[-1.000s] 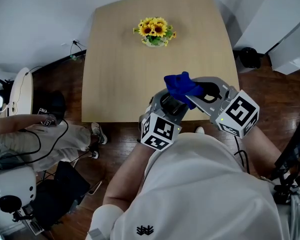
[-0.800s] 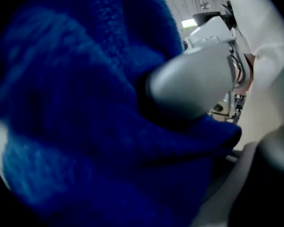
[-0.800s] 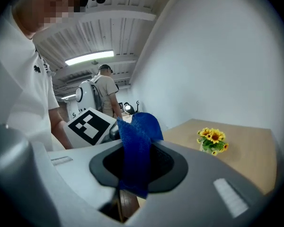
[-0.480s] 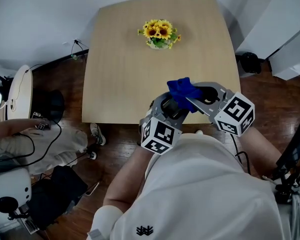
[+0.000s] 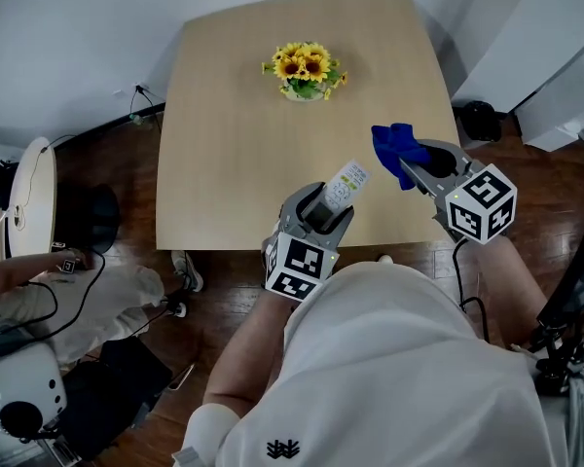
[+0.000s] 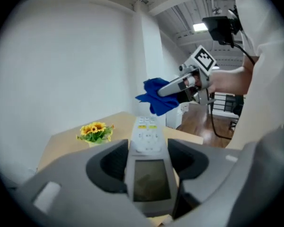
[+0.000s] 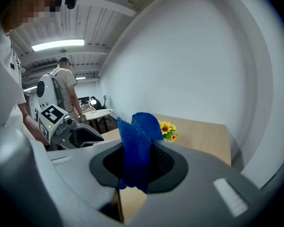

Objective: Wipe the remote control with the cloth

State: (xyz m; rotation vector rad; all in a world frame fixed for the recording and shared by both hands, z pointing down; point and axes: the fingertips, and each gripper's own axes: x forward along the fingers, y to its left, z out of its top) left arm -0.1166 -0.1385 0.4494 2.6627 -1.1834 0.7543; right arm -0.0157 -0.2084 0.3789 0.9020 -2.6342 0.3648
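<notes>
Remote control (image 5: 347,180) clamped in left claw (image 5: 329,203), long axis pointing forward, cloth (image 5: 393,143) pinched in right claw (image 5: 416,166)

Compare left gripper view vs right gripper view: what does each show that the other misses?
Left gripper view only: the grey-white remote control with screen and buttons, clamped in the left gripper, and the right gripper seen from outside. Right gripper view only: the left gripper from outside and a standing person behind it. Both: the blue cloth held in the right gripper's jaws, the sunflower bouquet and the light wooden table.
</notes>
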